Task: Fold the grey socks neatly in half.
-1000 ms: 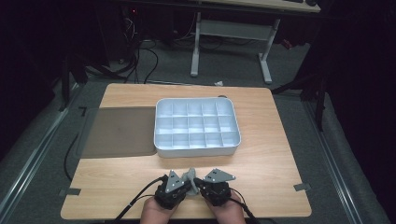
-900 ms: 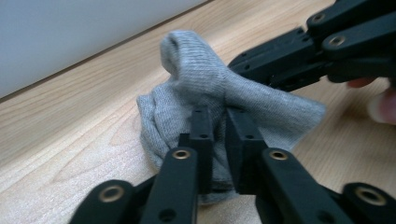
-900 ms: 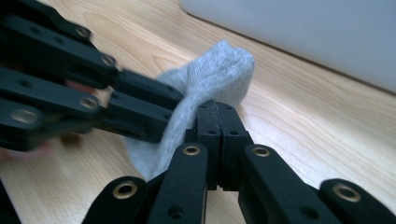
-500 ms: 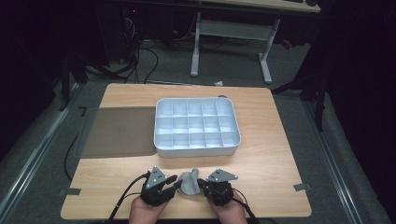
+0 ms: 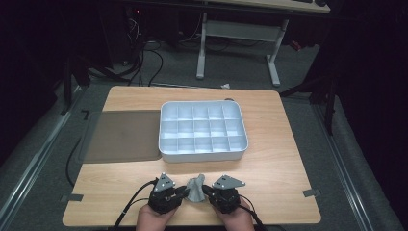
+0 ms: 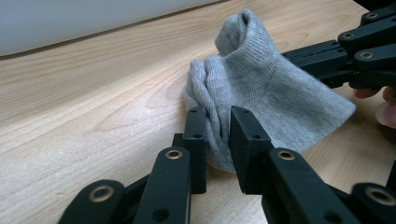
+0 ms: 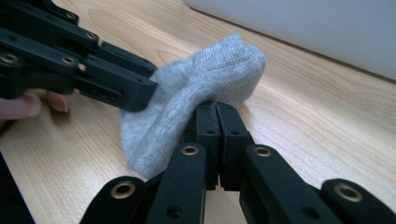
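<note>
From the high view, a small grey sock (image 5: pixel 196 188) stands bunched up near the front edge of the wooden bench (image 5: pixel 279 144), held between the left claw (image 5: pixel 180 192) and the right claw (image 5: pixel 208 191). Behind it sits a pale compartment tray (image 5: pixel 202 153), and to the tray's left a dark mat (image 5: pixel 122 134); both are well apart from the sock and nothing lies between them and it.

In the left gripper view, the left claw (image 6: pixel 217 135) has a fold of the sock (image 6: pixel 266 88) between its jaws. They stand a little apart with bunched knit filling the gap, having just been closing; the pads seem to press the cloth, though the grip looks shallow and I cannot be sure how firm it is. The right claw's black links reach in from the right edge.

In the right gripper view, the right claw (image 7: pixel 215 112) is fully closed, pinching a thin edge of the sock (image 7: pixel 210 70). The left claw (image 7: pixel 140 95) touches the cloth from the left.

The risk I see: both grips take only a small fold, so pulling the claws apart could tug the knit free of the looser left one, dropping that end to the bench.
</note>
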